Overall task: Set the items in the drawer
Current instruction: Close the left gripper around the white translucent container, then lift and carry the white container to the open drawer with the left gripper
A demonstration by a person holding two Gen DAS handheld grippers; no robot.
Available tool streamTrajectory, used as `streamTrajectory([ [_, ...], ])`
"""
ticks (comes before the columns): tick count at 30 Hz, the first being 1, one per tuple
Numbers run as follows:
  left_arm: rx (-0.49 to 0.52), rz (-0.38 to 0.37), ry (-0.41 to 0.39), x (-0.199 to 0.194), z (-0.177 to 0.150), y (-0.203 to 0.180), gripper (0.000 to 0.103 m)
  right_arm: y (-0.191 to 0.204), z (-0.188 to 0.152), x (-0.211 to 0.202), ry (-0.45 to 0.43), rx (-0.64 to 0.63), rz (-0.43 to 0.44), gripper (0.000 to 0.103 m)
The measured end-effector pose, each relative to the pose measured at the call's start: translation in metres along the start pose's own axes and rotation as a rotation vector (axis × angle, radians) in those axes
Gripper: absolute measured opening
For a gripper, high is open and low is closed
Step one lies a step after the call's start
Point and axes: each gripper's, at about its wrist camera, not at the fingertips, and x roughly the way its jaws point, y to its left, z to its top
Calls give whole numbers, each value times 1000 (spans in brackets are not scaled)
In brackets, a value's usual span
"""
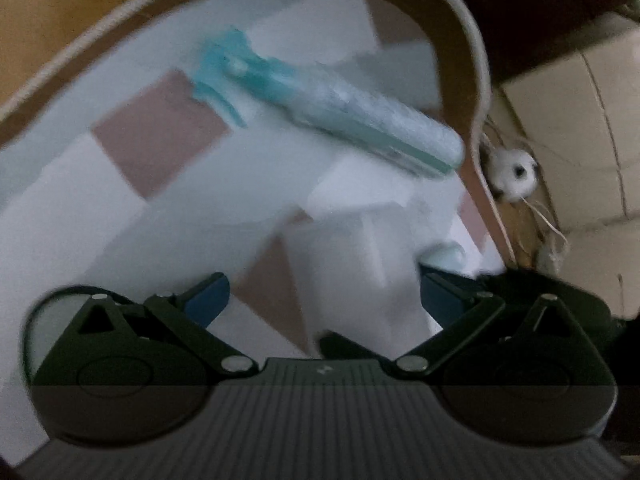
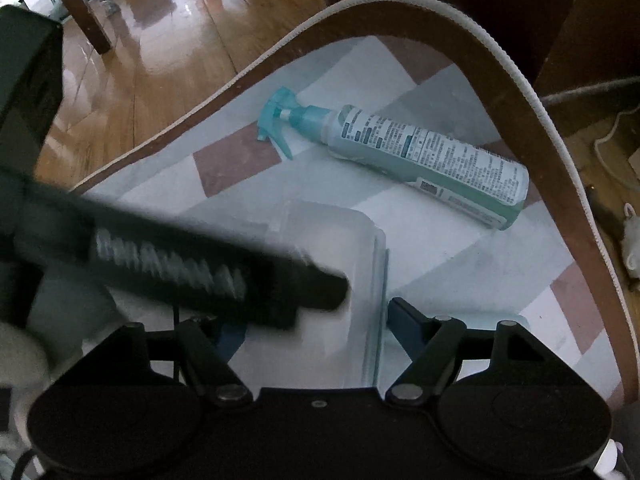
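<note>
I look down into an open drawer [image 2: 516, 120] with brown walls and a checked liner [image 2: 236, 164]. A teal spray bottle [image 2: 400, 152] lies on its side near the far wall, blurred in the left wrist view [image 1: 332, 108]. A clear plastic container [image 2: 332, 232] sits between the fingers of my right gripper [image 2: 316, 328]; the right pad lies against its right wall, and the left pad is mostly hidden. My left gripper [image 1: 324, 292] stands wide open over a pale blurred box [image 1: 352, 264], apart from its left pad. In the right wrist view its black body [image 2: 200, 264] crosses above the container.
A wooden floor [image 2: 160, 40] and a dark furniture leg [image 2: 86, 12] lie beyond the drawer's left side. Cardboard boxes [image 1: 580, 128], a small white object [image 1: 514, 172] and loose cables sit outside the right wall. Bare liner shows left of the bottle.
</note>
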Motion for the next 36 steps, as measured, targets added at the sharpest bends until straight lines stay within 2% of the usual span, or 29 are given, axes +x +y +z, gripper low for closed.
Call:
streamTrajectory([
  [1, 3, -14, 2, 1, -1, -2, 87, 2, -1, 0, -3, -10, -8, 81],
  [2, 1, -31, 6, 2, -2, -3, 80, 4, -1, 3, 6, -21, -27, 83],
  [3, -29, -65, 27, 5, -2, -1, 73, 5, -1, 5, 15, -33, -45, 87],
  [4, -56, -97, 45, 8, -2, 2, 72, 6, -1, 8, 24, -45, -64, 91],
  [6, -73, -118, 32, 9, -3, 7, 71, 8, 1, 14, 54, -53, -89, 93],
  [14, -45, -112, 32, 12, 0, 6, 71, 12, 0, 24, 124, -54, -124, 92],
  [18, -21, -126, 53, 19, -1, 2, 70, 5, -3, 26, 137, -45, -104, 94],
  [20, -31, -141, 64, 22, -1, 4, 70, 2, -2, 33, 163, -49, -82, 88],
  [22, -37, -157, 66, 19, 0, 7, 70, -2, -1, 32, 153, -53, -67, 86],
  [26, -75, -234, 74, 16, 3, 5, 68, -14, -1, 15, 118, -41, -39, 83],
  [32, 26, -234, 66, -5, -3, -31, 68, -18, -1, -24, 87, -30, -32, 82],
  [36, 54, -287, 63, -26, -6, -44, 68, -10, -2, -52, 76, -35, -54, 82],
])
